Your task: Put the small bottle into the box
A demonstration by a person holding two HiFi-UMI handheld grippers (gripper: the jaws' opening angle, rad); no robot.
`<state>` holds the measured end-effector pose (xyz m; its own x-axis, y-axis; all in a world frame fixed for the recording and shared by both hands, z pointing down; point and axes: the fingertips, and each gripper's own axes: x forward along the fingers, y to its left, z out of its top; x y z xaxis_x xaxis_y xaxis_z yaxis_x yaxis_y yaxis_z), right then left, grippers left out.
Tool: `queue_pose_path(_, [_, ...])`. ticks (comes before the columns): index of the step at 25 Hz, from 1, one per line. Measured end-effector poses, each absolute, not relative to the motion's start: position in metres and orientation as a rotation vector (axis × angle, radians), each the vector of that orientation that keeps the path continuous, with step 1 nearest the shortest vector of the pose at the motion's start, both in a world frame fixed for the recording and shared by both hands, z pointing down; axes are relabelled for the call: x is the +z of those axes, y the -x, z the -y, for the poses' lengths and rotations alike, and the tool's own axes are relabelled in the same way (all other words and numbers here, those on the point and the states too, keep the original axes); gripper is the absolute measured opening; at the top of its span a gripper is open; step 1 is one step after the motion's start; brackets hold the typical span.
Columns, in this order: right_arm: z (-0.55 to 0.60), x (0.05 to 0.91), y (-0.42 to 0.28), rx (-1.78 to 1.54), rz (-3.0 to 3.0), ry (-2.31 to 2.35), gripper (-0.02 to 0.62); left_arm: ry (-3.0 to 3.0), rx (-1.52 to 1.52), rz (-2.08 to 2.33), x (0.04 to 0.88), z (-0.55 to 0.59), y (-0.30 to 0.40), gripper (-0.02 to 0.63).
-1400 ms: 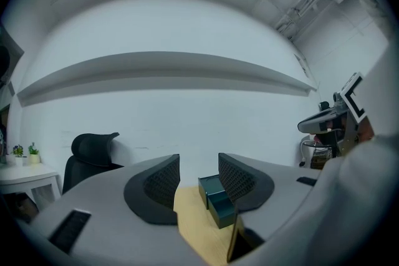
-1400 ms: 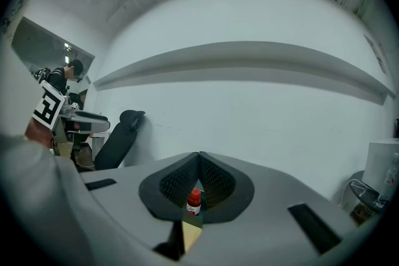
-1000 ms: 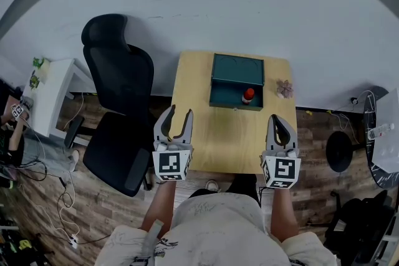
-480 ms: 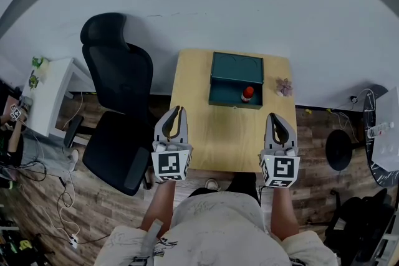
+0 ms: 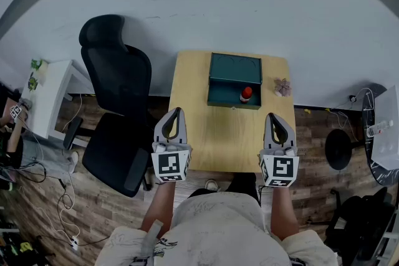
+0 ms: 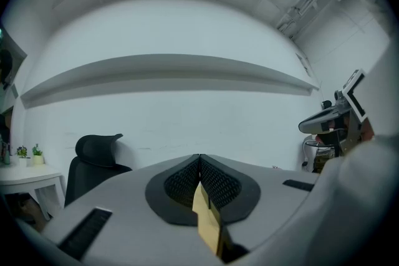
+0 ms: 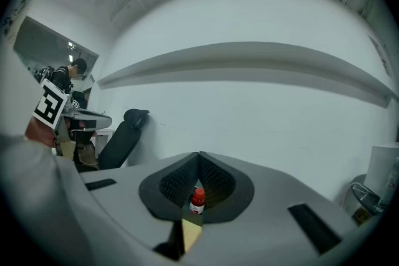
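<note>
A dark green box [image 5: 219, 96] stands open at the far middle of the wooden table [image 5: 212, 140], its lid raised at the back. The small bottle [image 5: 246, 95] with a red cap stands upright inside the box, at its right end. It also shows far ahead between the jaws in the right gripper view, as the bottle [image 7: 197, 200]. My left gripper [image 5: 175, 111] hangs over the table's near left edge; its jaws have just been closing and now meet with nothing between them. My right gripper [image 5: 275, 116] hovers shut and empty at the near right edge.
A black office chair [image 5: 118, 90] stands close to the table's left side. A small dried flower piece [image 5: 283, 87] lies on the table right of the box. A white side table [image 5: 53, 87] is further left, cables lie on the floor, and a round black stand base [image 5: 340, 149] is at right.
The left gripper's jaws went from wide open to shut. Both hands kept their places, and the bottle and box have not moved.
</note>
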<state>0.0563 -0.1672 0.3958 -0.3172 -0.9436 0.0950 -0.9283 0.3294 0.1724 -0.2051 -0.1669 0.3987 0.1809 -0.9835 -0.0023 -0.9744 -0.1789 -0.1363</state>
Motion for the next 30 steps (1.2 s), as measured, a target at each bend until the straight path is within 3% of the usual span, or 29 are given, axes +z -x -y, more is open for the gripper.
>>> queue_pose_path(30, [0.170, 0.403, -0.043, -0.135, 2.423, -1.641, 0.015, 2.339, -0.133, -1.882, 0.399, 0.169, 0.196, 0.008])
